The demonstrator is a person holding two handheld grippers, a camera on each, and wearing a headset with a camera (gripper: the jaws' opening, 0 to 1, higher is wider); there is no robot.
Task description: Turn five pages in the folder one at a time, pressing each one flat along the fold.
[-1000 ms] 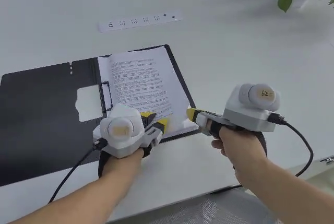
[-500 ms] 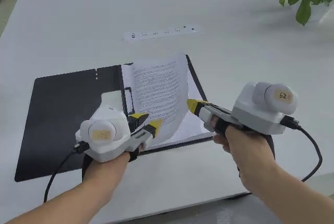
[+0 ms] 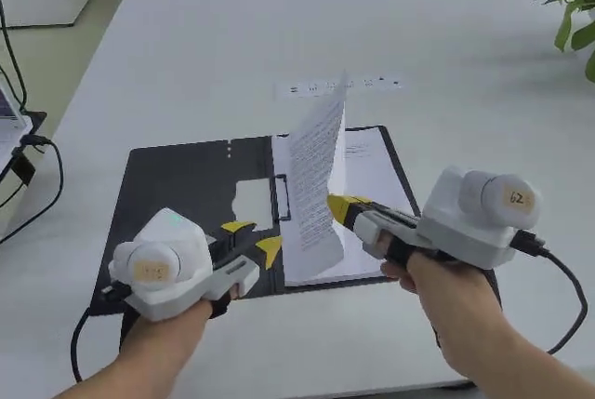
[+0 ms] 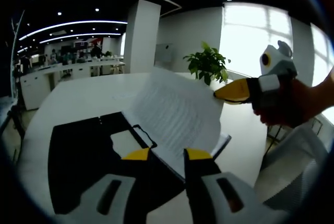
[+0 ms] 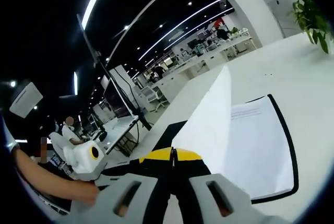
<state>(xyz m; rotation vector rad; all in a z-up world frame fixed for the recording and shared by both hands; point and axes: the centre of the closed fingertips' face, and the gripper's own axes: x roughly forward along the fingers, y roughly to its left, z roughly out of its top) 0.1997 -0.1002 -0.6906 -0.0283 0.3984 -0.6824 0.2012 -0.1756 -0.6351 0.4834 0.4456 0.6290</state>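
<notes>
1. Since a second ago the page [image 3: 314,171] has gone from flat on the stack to standing almost upright. The camera has also shifted, so the folder's changed place in the picture is not its own move.
2. The right gripper [image 3: 337,206] is closed on the page's lower free edge; its own view shows both jaws pinched on the sheet [image 5: 209,125].
3. The left gripper [image 3: 253,238] has its jaws a little apart and holds nothing. It hovers just left of the page, above the folder [image 3: 177,194].
4. Key relation: the fold [image 3: 273,152] lies left of the raised page. The page's long axis runs away from the person, parallel to the fold. The left gripper is nearer the fold, so likely it does the pressing.
5. The folder lies open on the counter [image 3: 446,55].
6. Hard to tell: the upright sheet hides part of the stack [image 3: 372,171], and the page count is unreadable.
</notes>
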